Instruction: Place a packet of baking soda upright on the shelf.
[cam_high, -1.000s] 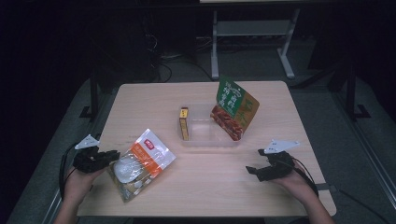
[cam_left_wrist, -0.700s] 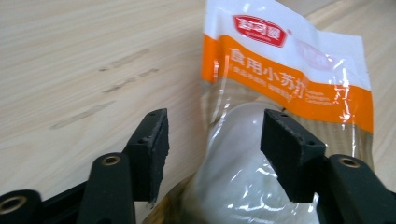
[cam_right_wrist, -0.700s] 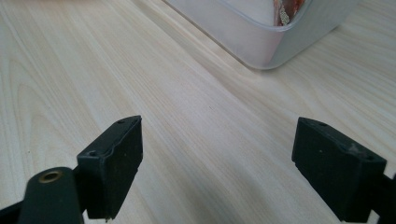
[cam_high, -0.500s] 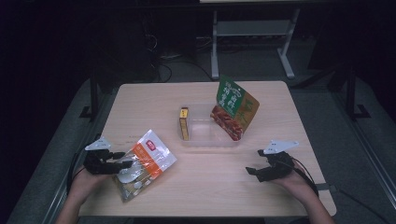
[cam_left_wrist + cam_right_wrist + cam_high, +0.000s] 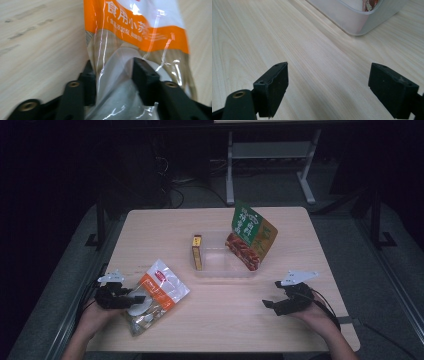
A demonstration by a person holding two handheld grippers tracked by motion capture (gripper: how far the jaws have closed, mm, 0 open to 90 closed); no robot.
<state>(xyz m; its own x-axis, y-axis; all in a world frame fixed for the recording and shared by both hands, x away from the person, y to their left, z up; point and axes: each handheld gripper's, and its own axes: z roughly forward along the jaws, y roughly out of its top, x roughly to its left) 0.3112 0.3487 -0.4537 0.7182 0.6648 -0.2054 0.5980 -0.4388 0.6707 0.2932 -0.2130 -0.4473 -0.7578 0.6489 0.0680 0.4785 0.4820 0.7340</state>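
Jaws of the left gripper (image 5: 113, 80) pinch the near end of the clear orange-banded powder pouch (image 5: 155, 295) lying at the wooden table's (image 5: 225, 320) front left, presumably to lift it toward the clear plastic tub (image 5: 222, 262); the right gripper (image 5: 337, 87) waits wide open, holding nothing.

Left gripper (image 5: 131, 298) advanced onto orange-white bag (image 5: 159, 292), jaws now astride its end.

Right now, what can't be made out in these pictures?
- Left claw: the bag covers the gap between its jaws in the left gripper view, so whether they pinch is unclear.
- Bag's lettering: blurred there, too small in the high view.
- Tray: cut off by the right gripper view's top edge.
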